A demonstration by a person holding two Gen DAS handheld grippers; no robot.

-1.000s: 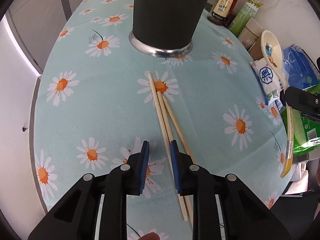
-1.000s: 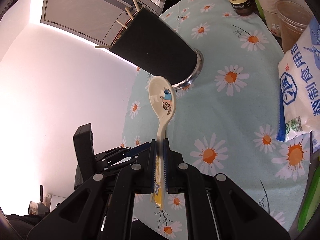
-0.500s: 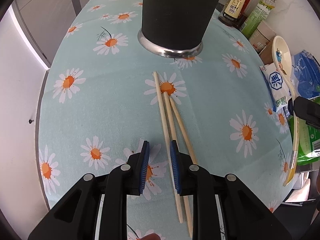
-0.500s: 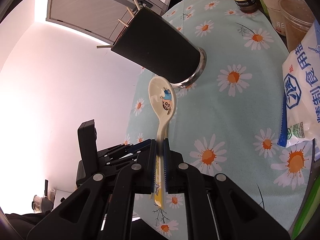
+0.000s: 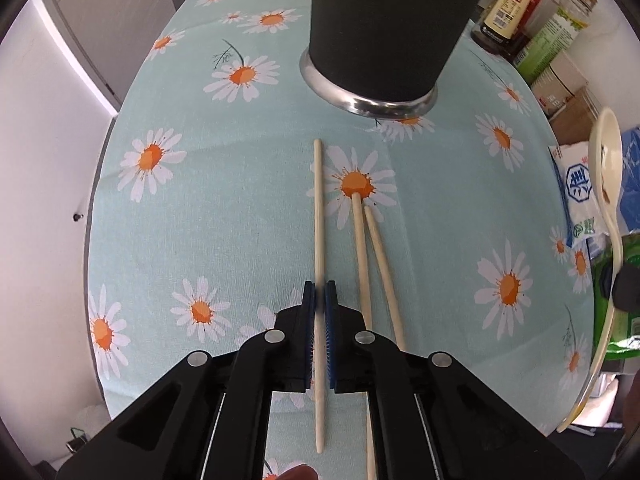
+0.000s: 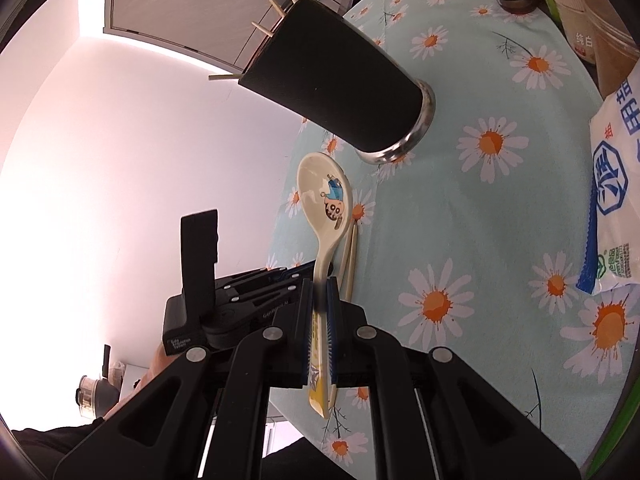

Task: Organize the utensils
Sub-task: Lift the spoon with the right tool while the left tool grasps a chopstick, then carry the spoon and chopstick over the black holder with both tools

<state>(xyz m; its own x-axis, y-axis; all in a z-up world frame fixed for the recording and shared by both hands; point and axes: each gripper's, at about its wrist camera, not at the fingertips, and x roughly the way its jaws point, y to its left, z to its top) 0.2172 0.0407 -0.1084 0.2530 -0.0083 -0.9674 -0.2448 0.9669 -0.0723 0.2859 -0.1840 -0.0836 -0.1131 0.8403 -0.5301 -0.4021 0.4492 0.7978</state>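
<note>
1. Big change from a second ago: our left gripper had its fingers spread over the chopstick pile, and now they're clenched on the leftmost chopstick. It's been pulled a bit away from the other two chopsticks, which are lying side by side on the surface.
2. So we'd say the pick is basically done on the left side. We can't tell for sure whether the stick is lifted off the cloth yet or just pinched.
3. Our right gripper is still grasping the cartoon spoon by its handle, bowl pointing forward, held above the surface near the holder. No real change there.
4. The black utensil holder stands straight ahead of the left gripper, with a few sticks already poking out of its top in the right wrist view. That's where both things probably go.
5. Room: open cloth between the chopsticks and the holder. The left edge of the surface is well clear. The right side is crowded with bottles and a salt bag, and the two grippers are close together, so we'd watch for bumping when both go for the holder.
</note>
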